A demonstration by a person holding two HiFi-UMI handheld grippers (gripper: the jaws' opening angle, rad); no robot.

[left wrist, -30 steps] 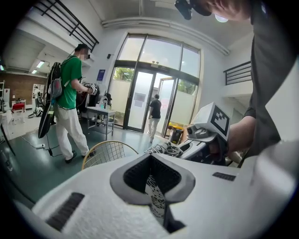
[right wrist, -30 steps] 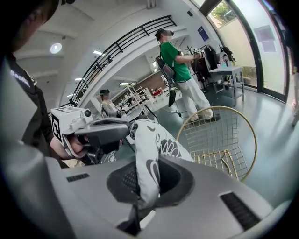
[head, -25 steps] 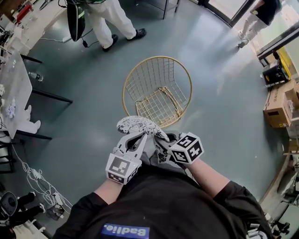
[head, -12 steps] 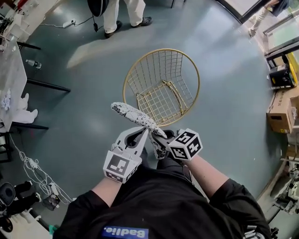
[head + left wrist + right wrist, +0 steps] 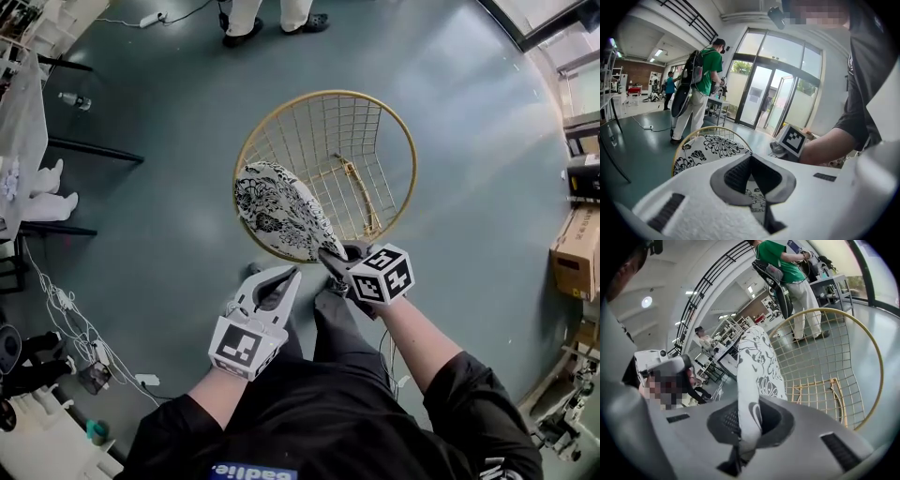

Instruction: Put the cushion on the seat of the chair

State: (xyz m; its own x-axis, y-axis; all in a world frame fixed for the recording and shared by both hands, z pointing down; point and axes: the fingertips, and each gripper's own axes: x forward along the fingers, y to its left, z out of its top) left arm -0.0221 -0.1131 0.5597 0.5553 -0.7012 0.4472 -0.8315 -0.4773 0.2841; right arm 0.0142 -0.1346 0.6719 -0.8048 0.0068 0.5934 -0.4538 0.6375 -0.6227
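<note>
The cushion (image 5: 277,211) is white with black flowers. It hangs tilted over the near left part of the gold wire chair (image 5: 375,122), and whether it touches the seat I cannot tell. My right gripper (image 5: 333,261) is shut on the cushion's near edge. In the right gripper view the cushion (image 5: 757,366) stands edge-on out of the right gripper (image 5: 747,413), with the chair's (image 5: 862,348) wire shell behind it. My left gripper (image 5: 286,277) is just short of the cushion, shut, with nothing in it. The left gripper (image 5: 750,159) points at the cushion (image 5: 712,145).
A person's legs (image 5: 272,14) stand on the floor beyond the chair. Cardboard boxes (image 5: 577,253) sit at the right edge. Dark table legs (image 5: 84,150) and loose cables (image 5: 75,328) lie along the left. A person in green (image 5: 705,70) stands behind the chair.
Both grippers have come down and forward. The cushion has swung from beside my hands out over the chair, its patterned face now showing. The left gripper now sits apart from it.
</note>
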